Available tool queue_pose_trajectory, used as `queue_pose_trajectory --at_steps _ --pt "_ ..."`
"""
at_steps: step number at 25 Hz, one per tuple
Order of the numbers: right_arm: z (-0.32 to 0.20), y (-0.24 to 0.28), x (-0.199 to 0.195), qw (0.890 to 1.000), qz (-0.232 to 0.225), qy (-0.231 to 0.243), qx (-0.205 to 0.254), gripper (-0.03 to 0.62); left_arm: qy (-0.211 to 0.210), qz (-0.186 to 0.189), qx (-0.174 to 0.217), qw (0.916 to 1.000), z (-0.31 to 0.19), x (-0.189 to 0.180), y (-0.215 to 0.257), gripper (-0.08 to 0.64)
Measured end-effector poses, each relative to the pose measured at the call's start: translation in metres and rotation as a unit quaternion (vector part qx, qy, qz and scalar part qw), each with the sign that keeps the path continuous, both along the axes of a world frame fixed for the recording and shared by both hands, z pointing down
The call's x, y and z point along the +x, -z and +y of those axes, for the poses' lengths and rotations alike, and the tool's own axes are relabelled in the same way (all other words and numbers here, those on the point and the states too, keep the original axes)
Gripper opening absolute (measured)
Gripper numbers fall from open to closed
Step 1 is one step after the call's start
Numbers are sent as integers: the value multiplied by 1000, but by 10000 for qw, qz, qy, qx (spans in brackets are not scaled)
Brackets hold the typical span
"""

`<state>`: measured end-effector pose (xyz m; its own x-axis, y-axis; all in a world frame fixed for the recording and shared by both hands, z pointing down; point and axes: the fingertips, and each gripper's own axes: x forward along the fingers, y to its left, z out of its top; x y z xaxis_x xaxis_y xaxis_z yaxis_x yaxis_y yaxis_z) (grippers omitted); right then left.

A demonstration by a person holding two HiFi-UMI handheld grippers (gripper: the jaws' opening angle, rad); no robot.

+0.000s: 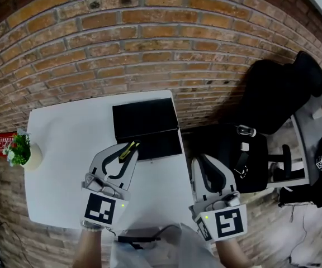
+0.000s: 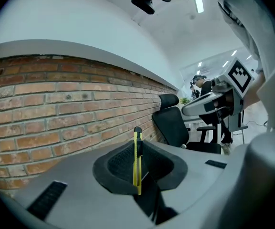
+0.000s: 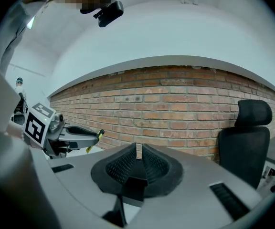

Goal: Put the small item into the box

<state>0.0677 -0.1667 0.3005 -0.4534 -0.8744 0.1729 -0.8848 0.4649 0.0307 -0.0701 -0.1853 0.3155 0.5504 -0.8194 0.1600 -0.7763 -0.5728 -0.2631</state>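
While the left gripper [image 1: 131,147] pinches a yellow cutter [image 2: 137,159] near the black box [image 1: 147,121], the right gripper [image 1: 197,161] sits closed, empty.

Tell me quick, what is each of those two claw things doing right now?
Left gripper: closed on a yellow utility knife.
Right gripper: closed, nothing between its jaws.

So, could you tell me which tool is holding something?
The left tool, clamped on a slim yellow utility knife; the right tool has its jaws together with nothing between them.
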Motion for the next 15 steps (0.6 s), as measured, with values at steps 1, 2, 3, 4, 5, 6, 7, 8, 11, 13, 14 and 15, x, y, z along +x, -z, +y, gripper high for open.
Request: queue_pose_trajectory --at_steps 1,2,3,4,5,6,7,8,11,13,14,15 --pt "0 -1 2 10000 1 -38 -23 63 -68 -12 -68 10000 -4 3 -6 66" --pt "1 -3 4 10000 0 -79 -49 63 -131 -38 -157 9998 -8 6 -14 66" --pt "1 -5 6 9999 -3 -121 -79 63 -189 -86 -263 9994 -13 8 -24 66" --pt "2 -7 8 9998 -5 -160 -109 63 -244 -151 -372 9989 -17 10 -35 66" --pt "2 -9 9 9997 -1 -196 -138 63 -300 -213 -466 9982 -22 12 -44 66" --pt "2 -12 11 9996 9 -228 -166 63 -358 -270 -543 9975 -26 15 -53 66" --pt "3 -14 13 9995 22 -257 -193 63 -418 -329 -612 9967 -30 18 -62 65" --pt "3 -16 14 9994 32 -283 -219 63 -476 -393 -685 9957 -34 21 -71 66" --pt "3 -21 15 9990 29 -356 -286 63 -665 -654 -933 9913 -43 27 -100 66" --pt "4 -24 15 9987 15 -401 -310 63 -814 -861 -1089 9870 -48 32 -119 66" --pt "4 -25 16 9986 13 -424 -324 63 -888 -949 -1165 9847 -51 34 -127 66" --pt "5 -26 17 9984 17 -447 -345 63 -961 -1017 -1245 9823 -52 36 -135 66"
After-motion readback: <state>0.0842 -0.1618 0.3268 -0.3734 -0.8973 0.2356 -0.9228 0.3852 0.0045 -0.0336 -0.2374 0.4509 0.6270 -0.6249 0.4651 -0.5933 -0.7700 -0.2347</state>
